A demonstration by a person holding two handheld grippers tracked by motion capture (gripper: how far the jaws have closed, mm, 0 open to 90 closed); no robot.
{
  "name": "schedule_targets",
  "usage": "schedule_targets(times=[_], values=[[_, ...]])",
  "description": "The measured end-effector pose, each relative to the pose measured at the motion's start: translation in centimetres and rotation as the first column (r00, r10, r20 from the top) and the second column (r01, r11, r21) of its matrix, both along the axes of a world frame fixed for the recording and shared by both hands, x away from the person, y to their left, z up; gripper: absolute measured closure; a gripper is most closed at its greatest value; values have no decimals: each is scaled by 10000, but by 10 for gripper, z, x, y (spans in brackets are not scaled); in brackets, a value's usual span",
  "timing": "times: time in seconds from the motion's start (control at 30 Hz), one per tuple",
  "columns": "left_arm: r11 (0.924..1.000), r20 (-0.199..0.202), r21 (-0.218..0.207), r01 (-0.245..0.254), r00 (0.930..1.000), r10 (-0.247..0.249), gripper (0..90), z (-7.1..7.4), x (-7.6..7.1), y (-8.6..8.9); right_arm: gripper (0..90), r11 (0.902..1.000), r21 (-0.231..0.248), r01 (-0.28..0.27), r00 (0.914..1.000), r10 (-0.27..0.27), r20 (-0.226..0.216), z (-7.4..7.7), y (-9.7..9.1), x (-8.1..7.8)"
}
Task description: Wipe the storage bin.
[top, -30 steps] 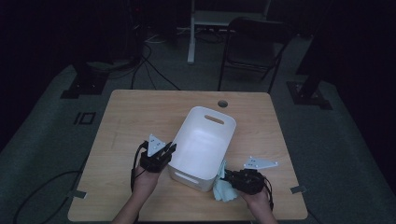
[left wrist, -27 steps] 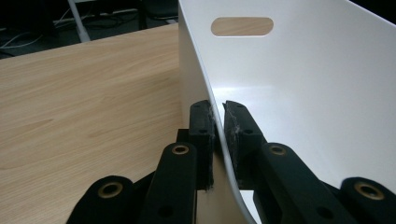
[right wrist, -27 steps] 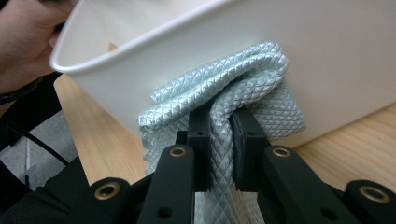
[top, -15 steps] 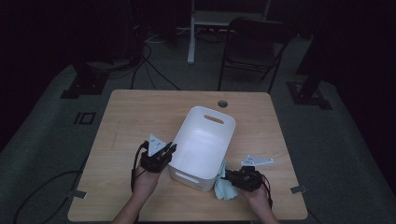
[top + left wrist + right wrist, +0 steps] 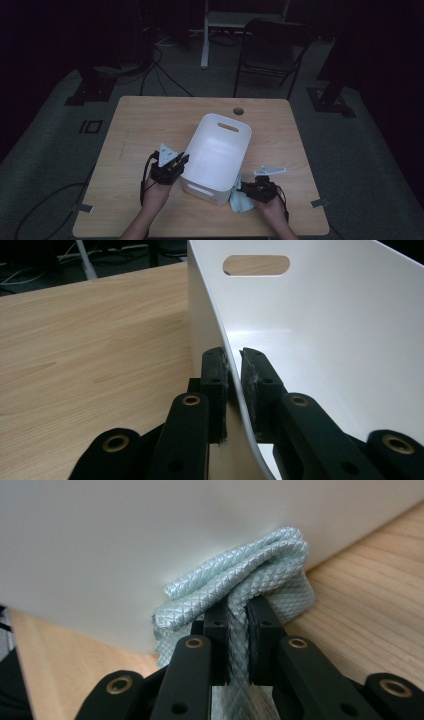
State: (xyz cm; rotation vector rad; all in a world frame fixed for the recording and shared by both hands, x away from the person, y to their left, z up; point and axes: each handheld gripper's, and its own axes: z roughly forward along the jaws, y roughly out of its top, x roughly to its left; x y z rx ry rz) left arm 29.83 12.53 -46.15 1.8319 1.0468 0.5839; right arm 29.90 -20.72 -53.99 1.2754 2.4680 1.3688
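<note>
White bin (image 5: 220,150) on the wooden surface (image 5: 135,130): left gripper (image 5: 172,162) clamps its rim, while right gripper (image 5: 250,190) pinches a pale-blue cloth (image 5: 240,585) against the bin's outer wall.

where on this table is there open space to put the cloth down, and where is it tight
Free: the wide bare strip of table left of the white bin, and the band behind it toward the round hole. Tight: the near right corner, where the right gripper presses the pale cloth against the bin, and the bin's left wall, clamped by the left gripper.
</note>
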Motion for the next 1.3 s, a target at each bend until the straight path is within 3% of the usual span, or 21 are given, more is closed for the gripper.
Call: schedule_targets(times=[0.27,0.37,0.47,0.6,0.73,0.83,0.93,1.03,1.2,1.3], values=[[9997,-13,-202,-98,10000,98,770,-1,1,1,821,9994,-257,229,9997,-232,-118,-5,1,4],[9992,-80,-404,79,9999,-82,732,-2,2,3,822,9993,-300,230,9997,-233,-95,-4,1,3],[9987,-119,-403,313,9994,-318,571,-3,2,2,825,9994,-90,343,9994,-343,40,2,-5,3],[9964,-63,-622,583,9983,-588,422,-2,0,0,826,9977,288,618,9971,-630,419,16,-18,2],[9942,-38,-696,814,9966,-819,408,0,-1,1,828,9925,637,1043,9909,-1092,790,29,-34,3],[9914,12,-677,1117,9937,-1118,408,2,-3,0,829,9878,821,1323,9872,-1387,783,31,-45,5],[9924,-8,-590,1081,9941,-1084,394,2,-8,0,829,9834,909,1569,9830,-1644,820,32,-54,7],[9922,-16,-665,1050,9944,-1053,394,3,-13,1,829,9794,1010,1747,9799,-1830,797,33,-59,8],[9915,397,-638,1134,9930,-1110,365,12,-25,0,829,9760,1101,1877,9770,-1970,814,34,-64,9],[9893,351,-588,1335,9907,-1316,349,14,-29,-1,829,9744,1182,1911,9763,-2012,803,36,-66,9]])
